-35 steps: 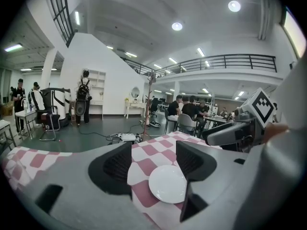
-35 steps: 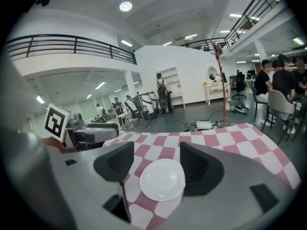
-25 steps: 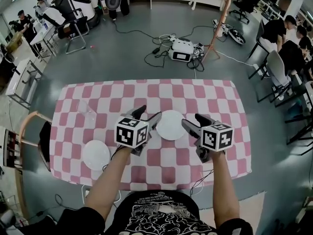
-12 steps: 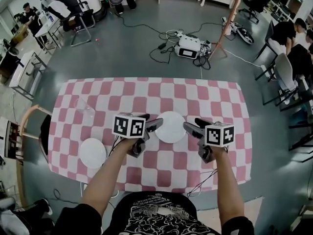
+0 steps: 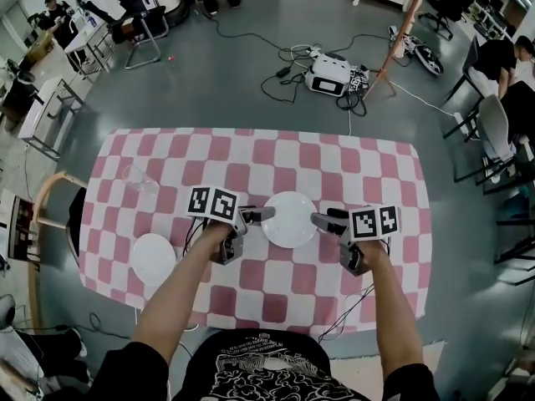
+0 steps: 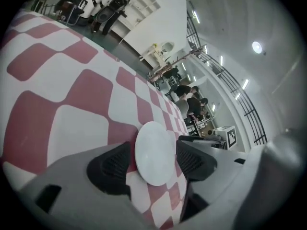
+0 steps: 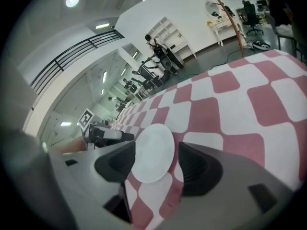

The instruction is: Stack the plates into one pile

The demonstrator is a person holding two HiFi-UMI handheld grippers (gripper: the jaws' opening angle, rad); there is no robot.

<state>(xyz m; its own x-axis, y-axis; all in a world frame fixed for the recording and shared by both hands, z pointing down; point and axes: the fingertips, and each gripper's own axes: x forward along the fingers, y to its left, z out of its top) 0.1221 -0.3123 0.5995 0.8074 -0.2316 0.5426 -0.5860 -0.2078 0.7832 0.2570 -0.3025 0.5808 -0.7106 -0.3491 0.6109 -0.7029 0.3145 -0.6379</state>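
Two white plates lie on the pink-and-white checked table [image 5: 376, 165]. One plate [image 5: 290, 219] is in the middle, the other plate [image 5: 154, 258] near the front left corner. My left gripper [image 5: 253, 217] is low at the middle plate's left rim and my right gripper [image 5: 324, 219] at its right rim. In the left gripper view the middle plate [image 6: 153, 152] shows between the open jaws of the left gripper [image 6: 152, 163], untouched. In the right gripper view the same plate [image 7: 152, 152] lies between the jaws of the right gripper [image 7: 153, 164], which are closing, pads clear of it.
A clear glass [image 5: 138, 180] lies on the table's back left part. A chair [image 5: 52, 215] stands against the left edge. Cables and a white box [image 5: 330, 75] lie on the floor beyond the far edge. People sit at desks around the room.
Both grippers have sunk toward the table and now flank the middle plate. The left gripper has rolled, its marker cube turning upward.
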